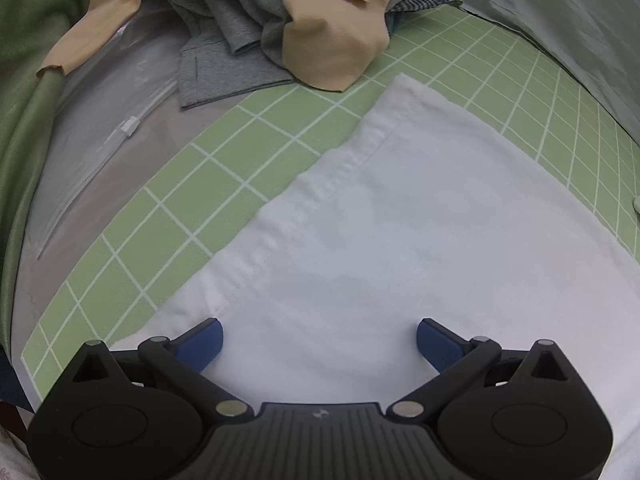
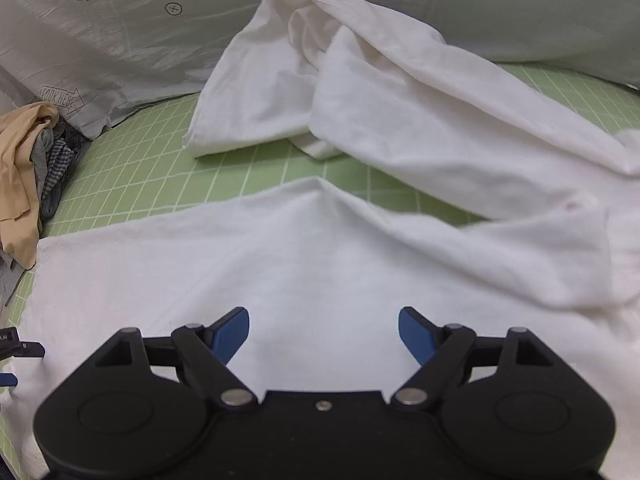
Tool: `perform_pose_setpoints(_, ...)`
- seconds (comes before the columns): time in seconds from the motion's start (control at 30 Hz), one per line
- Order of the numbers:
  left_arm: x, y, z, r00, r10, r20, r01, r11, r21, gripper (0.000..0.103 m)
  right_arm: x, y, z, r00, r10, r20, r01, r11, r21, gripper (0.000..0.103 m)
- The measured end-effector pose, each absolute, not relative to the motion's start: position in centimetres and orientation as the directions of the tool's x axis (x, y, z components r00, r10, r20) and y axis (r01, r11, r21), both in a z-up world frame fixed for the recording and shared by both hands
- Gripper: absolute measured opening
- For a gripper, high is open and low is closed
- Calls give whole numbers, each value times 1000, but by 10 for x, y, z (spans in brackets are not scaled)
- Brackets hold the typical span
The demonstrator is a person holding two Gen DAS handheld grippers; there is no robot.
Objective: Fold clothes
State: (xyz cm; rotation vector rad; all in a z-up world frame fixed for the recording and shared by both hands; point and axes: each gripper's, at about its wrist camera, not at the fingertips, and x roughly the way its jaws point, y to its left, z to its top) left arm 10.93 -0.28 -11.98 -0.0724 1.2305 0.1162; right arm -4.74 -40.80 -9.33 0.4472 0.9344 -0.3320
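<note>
A white garment [image 1: 400, 224] lies spread on a green gridded mat [image 1: 208, 184], its hemmed edge running diagonally. My left gripper [image 1: 319, 338] hovers over that cloth near the hem, open, its blue fingertips [image 1: 202, 340] wide apart with nothing between them. In the right wrist view the same white garment [image 2: 320, 256] covers the mat [image 2: 160, 160], with a long sleeve [image 2: 420, 120] bunched and folded back toward the far side. My right gripper [image 2: 324, 330] is open above the flat body of the cloth, holding nothing.
A heap of tan and grey clothes [image 1: 304, 24] sits at the mat's far edge, also seen as the clothes heap [image 2: 28, 168] at left. A clear zip bag [image 1: 104, 152] lies left of the mat. Grey carrot-print fabric [image 2: 120, 32] borders the back.
</note>
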Motion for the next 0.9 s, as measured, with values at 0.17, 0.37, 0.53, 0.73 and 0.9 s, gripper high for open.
perform_pose_setpoints(0.17, 95, 17, -108, 364, 84, -928, -125, 991, 41, 102, -84, -399, -91, 536, -111, -837, 522, 823, 225, 83)
perform_pose_setpoints(0.37, 90, 32, -106, 389, 101, -915, -34, 995, 96, 68, -102, -383, -83, 514, -148, -845, 562, 802, 201, 83)
perform_pose_setpoints(0.53, 91, 40, -104, 438, 56, -897, 51, 995, 87, 33, -104, -365, -81, 487, -161, -858, 578, 797, 178, 83)
perform_pose_setpoints(0.73, 91, 52, -105, 482, 40, -875, 82, 993, 90, 8, -100, -343, -71, 472, -191, -861, 560, 819, 125, 83)
perform_pose_setpoints(0.9, 96, 76, -106, 499, 64, -864, 6, 997, 77, 8, -105, -323, -68, 455, -199, -868, 497, 865, 63, 83)
